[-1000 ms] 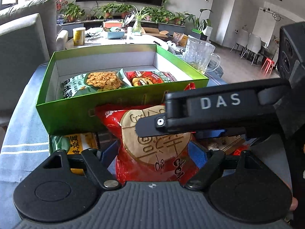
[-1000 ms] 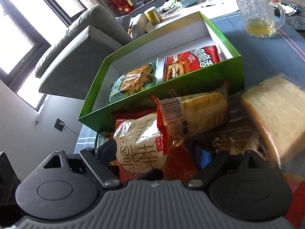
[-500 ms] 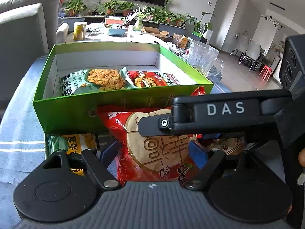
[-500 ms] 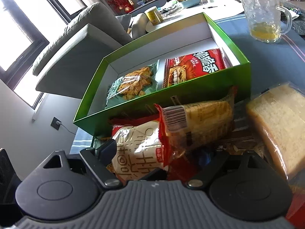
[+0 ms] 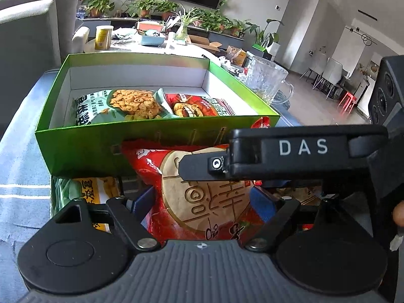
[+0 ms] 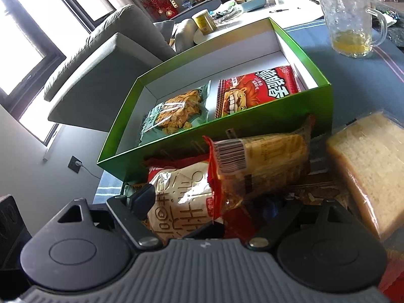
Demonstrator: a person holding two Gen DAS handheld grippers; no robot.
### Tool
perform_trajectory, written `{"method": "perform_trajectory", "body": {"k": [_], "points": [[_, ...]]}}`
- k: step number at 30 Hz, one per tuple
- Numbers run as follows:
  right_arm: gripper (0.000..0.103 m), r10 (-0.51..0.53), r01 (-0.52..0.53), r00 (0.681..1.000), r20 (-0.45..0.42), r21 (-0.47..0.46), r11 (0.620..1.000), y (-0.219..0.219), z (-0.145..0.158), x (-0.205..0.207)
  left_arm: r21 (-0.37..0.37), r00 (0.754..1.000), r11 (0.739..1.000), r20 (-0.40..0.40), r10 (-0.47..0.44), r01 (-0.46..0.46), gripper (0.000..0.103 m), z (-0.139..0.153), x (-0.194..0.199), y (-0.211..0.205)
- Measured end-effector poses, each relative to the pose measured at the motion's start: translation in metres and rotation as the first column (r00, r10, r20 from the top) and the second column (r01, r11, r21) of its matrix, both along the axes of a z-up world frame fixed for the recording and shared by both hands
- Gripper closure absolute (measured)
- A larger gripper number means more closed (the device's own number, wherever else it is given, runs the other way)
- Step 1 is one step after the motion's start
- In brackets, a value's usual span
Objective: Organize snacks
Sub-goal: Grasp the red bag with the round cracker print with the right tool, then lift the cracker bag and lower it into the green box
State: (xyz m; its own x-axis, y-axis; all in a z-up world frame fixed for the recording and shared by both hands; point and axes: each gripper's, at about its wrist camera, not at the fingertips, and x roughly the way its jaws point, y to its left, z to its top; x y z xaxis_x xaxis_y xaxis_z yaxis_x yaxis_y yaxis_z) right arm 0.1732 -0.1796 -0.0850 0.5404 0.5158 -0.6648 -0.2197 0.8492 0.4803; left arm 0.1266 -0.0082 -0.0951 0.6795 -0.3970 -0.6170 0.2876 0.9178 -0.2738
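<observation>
Two grippers flank one red cracker bag (image 5: 202,197) lying against the green box (image 5: 83,149).
The left gripper (image 5: 204,202) is spread, apparently unpressed; the right gripper (image 6: 207,209) is spread too, contact unclear. Grip mid-bag, then lift over the wall.

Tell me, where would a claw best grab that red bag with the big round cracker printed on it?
Probably across the red cracker bag at its two long side edges, coming from the near end. It lies flat and lengthwise toward the green box, and the left claw already straddles it there. The right claw's yellowish packet overlaps its far part.
</observation>
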Motion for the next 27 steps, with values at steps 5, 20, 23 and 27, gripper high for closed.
{"method": "perform_trajectory", "body": {"k": [5,20,23,27], "points": [[0.024,-0.007,0.007,1.000,-0.001,-0.016,1.000,0.003,0.001,0.003,-0.015,1.000,1.000,-0.011,0.001,-0.001,0.022,-0.001,0.007,-0.001],[0.034,0.097,-0.100,0.994,0.045,0.081,0.992,-0.002,0.023,-0.019,-0.032,0.996,0.999,0.092,-0.019,0.022,0.022,0.032,-0.028,-0.006],[0.034,0.099,-0.107,0.991,0.086,0.099,0.989,-0.003,0.035,-0.025,-0.023,0.990,0.999,0.138,-0.020,0.024,0.022,0.043,-0.036,-0.008],[0.034,0.102,-0.118,0.986,0.129,0.121,0.986,-0.007,0.043,-0.031,-0.014,0.984,1.000,0.179,-0.025,0.028,0.022,0.053,-0.043,-0.010]]}}
